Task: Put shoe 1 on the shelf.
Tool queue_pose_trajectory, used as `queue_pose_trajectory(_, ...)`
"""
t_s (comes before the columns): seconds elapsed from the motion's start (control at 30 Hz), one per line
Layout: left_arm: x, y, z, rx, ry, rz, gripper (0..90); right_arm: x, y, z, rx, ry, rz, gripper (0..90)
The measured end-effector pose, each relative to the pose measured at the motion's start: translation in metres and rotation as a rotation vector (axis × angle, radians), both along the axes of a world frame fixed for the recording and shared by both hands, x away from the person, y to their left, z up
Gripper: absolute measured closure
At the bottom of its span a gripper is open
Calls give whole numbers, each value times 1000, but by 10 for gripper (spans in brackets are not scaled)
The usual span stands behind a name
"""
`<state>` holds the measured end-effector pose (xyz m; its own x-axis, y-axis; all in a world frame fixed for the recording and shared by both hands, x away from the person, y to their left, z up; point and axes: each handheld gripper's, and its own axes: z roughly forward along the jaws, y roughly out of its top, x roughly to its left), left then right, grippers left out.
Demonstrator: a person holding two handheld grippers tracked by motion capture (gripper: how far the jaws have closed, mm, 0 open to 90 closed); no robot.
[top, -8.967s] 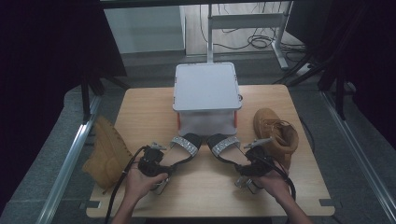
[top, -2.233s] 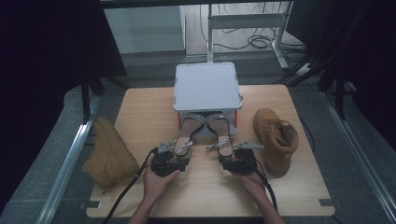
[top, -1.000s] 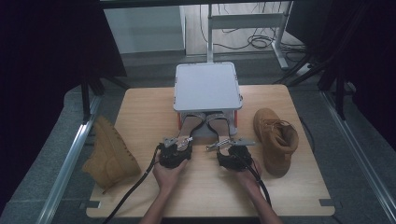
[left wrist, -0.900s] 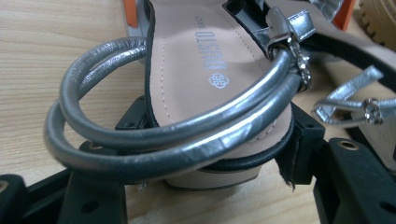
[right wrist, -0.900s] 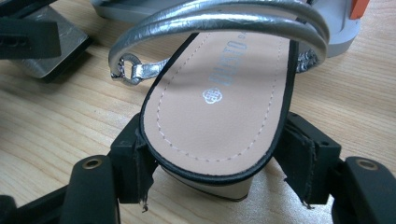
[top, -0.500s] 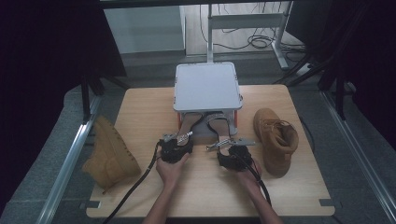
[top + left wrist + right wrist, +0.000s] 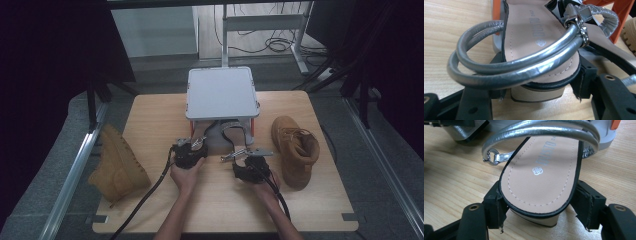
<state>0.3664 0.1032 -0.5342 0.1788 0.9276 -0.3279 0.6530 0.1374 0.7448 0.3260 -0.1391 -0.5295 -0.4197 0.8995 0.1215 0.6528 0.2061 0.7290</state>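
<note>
Presently, both silver-strapped sandals with tan insoles sit heel-toward-the-person at the centre of the light wooden counter (image 7: 150,120), their toes reaching under the white square-topped stand on orange legs (image 7: 221,92).

Left gripper (image 7: 189,152): in the left gripper view its black jaws stand fairly wide, one on either side of the heel of the left sandal (image 7: 534,32), with the pads lying against the sole edge. I judge this a grip on the heel, though how firmly it presses cannot be confirmed. The doubled silver ankle strap (image 7: 506,67) loops across the foreground above the jaws.

Right gripper (image 7: 248,165): in the right gripper view the jaws bracket the heel of the right sandal (image 7: 544,180) in the same way, pads touching the black sole rim on both sides. The sole rests flat on the counter.

Two tan lace-up boots are apart from the work: one (image 7: 295,150) lying at the right of the frame, the other (image 7: 117,165) at the left edge of the counter, overhanging it.

Assessment: both sandals are taken hold of at the heel, toes under the stand. Whether they are being slid in or drawn out cannot be told; either way the move itself appears unfinished, and the boots look untouched.
</note>
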Motion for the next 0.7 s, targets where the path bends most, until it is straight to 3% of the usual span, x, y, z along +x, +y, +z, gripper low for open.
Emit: queue_pose_trajectory(0.7,9,2,13,-28,-15,47,411,0,0,0,-6,-3,2,349)
